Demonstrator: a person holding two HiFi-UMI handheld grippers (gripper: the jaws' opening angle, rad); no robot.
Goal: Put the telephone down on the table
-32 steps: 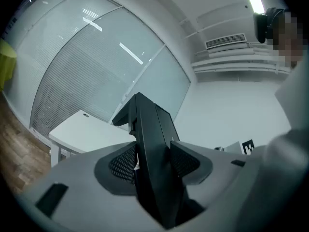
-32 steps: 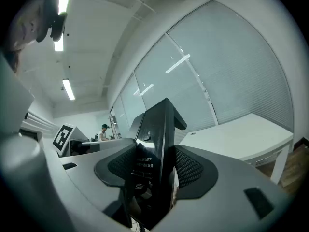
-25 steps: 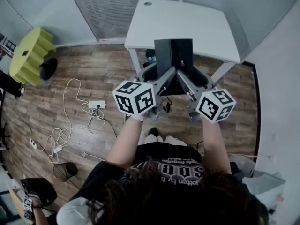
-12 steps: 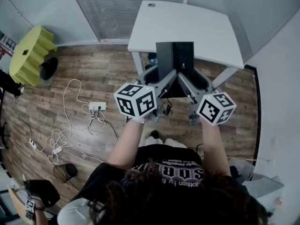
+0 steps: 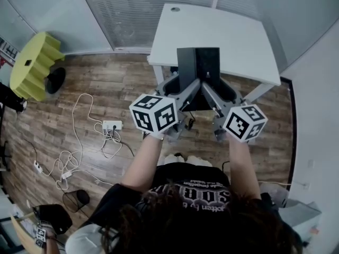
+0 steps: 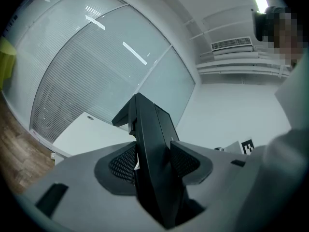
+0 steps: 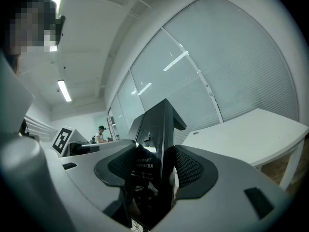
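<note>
I carry a black, flat telephone (image 5: pixel 198 70) between both grippers, at the near edge of the white table (image 5: pixel 222 28). My left gripper (image 5: pixel 181 89) is shut on its left side and my right gripper (image 5: pixel 213 89) is shut on its right side. In the left gripper view the telephone (image 6: pixel 153 144) stands upright, edge-on, with the left gripper (image 6: pixel 153 162) clamped on it, and the table (image 6: pixel 91 134) lies beyond. In the right gripper view the right gripper (image 7: pixel 155 167) presses on the telephone (image 7: pixel 159 134), whose label faces the camera, with the table (image 7: pixel 251 137) to the right.
Wood floor lies below. A yellow ridged stool (image 5: pixel 33 62) stands at the far left. A white power strip (image 5: pixel 112 125) with loose cables lies left of my arms. A black bin (image 5: pixel 75 197) is at the lower left. Blinds and glass walls stand behind the table.
Both grippers have moved forward together with the telephone toward the table. The telephone now overlaps the table's near edge a little more.
</note>
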